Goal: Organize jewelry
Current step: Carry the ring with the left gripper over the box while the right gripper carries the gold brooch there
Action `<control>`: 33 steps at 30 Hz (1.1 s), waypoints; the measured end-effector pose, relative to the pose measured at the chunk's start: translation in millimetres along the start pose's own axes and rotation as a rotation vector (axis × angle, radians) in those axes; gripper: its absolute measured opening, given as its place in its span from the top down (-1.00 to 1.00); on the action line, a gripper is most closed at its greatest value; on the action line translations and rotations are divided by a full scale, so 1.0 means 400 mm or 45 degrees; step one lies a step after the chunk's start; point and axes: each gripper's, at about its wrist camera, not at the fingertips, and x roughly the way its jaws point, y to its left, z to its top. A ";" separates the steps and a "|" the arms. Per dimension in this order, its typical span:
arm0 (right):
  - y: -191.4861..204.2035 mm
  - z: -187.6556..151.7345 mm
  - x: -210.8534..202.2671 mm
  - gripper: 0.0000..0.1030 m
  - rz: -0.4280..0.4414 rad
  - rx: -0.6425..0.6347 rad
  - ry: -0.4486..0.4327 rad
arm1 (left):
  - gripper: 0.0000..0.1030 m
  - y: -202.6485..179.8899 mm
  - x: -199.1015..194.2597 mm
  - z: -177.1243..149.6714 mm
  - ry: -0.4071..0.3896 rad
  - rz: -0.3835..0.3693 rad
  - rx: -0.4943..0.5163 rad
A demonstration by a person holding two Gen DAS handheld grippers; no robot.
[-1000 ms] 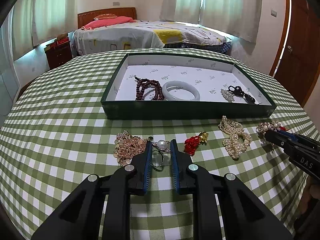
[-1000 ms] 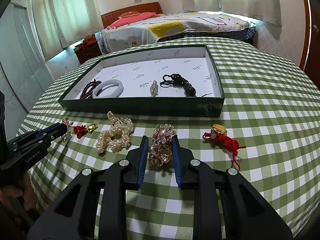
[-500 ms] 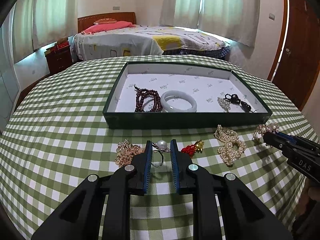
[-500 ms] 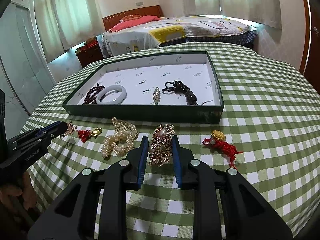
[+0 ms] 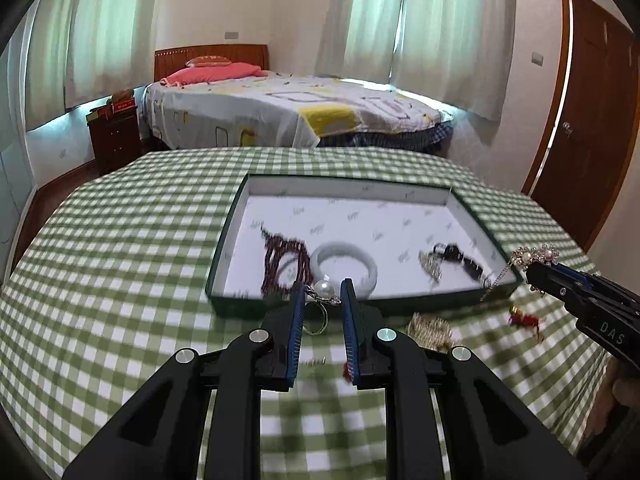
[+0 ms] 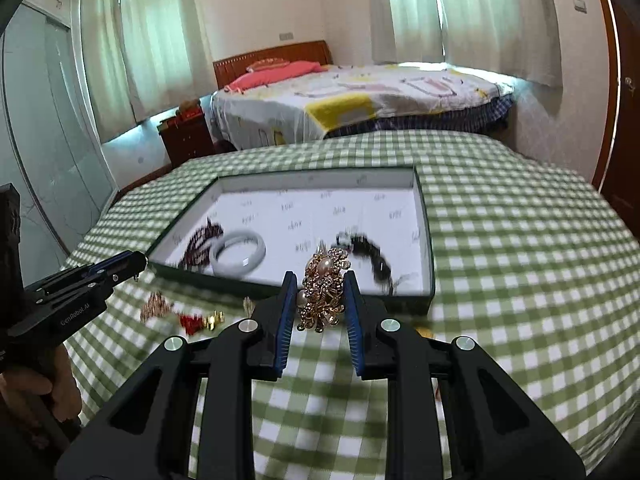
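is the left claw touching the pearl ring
Touching. The left wrist view shows the pearl ring pinched between the left claw fingers, lifted off the tablecloth.

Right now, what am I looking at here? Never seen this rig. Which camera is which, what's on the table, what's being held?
There is no robot: a person holds a two-finger gripper in each hand, and each gripper carries a fisheye camera looking along its fingers.

In the left wrist view, the left gripper is shut on a pearl ring, lifted off the cloth. The right gripper shows at that picture's right edge.

In the right wrist view, the right gripper is shut on a gold rhinestone brooch, also lifted.

Both sit just in front of a dark green tray on a green checked tablecloth. In the tray lie a dark red bead bracelet, a pale jade bangle, a small sparkly piece and a black beaded piece. A red tassel charm and other blurred jewelry lie on the cloth.
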 end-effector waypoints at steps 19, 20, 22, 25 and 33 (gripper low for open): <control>-0.056 0.217 0.160 0.54 -0.032 -0.041 -0.127 | 0.63 -0.002 0.197 0.237 -0.074 -0.027 -0.031; -0.064 0.214 0.182 0.54 -0.036 -0.038 -0.106 | 0.63 -0.002 0.217 0.238 -0.055 -0.028 -0.035; -0.080 0.204 0.221 0.54 -0.046 -0.028 -0.066 | 0.63 0.000 0.266 0.235 0.007 -0.028 -0.043; -0.105 0.181 0.283 0.54 -0.065 -0.011 0.011 | 0.63 0.007 0.336 0.219 0.112 -0.031 -0.068; -0.149 0.134 0.377 0.54 -0.101 0.014 0.177 | 0.63 0.017 0.440 0.187 0.294 -0.010 -0.086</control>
